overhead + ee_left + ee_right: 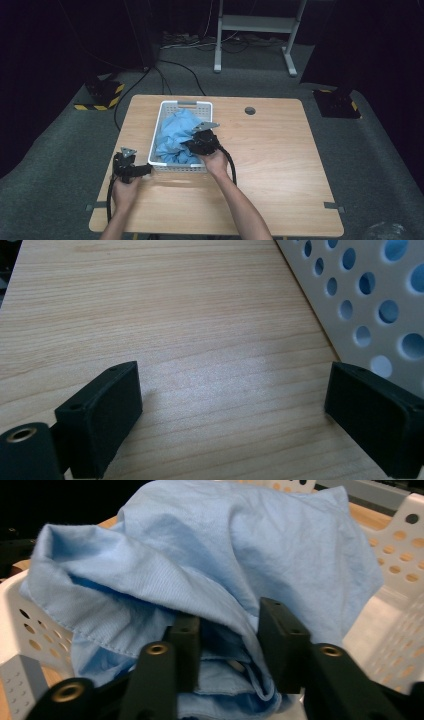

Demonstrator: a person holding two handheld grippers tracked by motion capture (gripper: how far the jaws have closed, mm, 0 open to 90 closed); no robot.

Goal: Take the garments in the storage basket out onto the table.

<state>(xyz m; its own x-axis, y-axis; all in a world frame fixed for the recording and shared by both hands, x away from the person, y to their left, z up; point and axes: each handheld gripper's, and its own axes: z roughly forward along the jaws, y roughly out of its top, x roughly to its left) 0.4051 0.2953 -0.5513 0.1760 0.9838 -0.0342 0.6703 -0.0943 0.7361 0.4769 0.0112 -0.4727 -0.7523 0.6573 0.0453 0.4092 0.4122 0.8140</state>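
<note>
Blue shirt [210, 565] sat bunched in the white basket [165, 111] at table centre-left. Right gripper [196, 145], at the basket's 5 o'clock corner, had a fold between its jaws and looked clamped on it. Left gripper [142, 170] rested spread at the basket's 7 o'clock, empty. Judged: grasp step; next calls for a straight lift clearing the rim.

A light wooden table [280, 165] with a round cable hole [250, 110] stands on grey carpet [370, 165]. Beyond it a white metal desk frame [255, 30] rises into a dark room, cables [200, 44] lie on the floor, and yellow-black striped bases [102, 95] flank the table.
</note>
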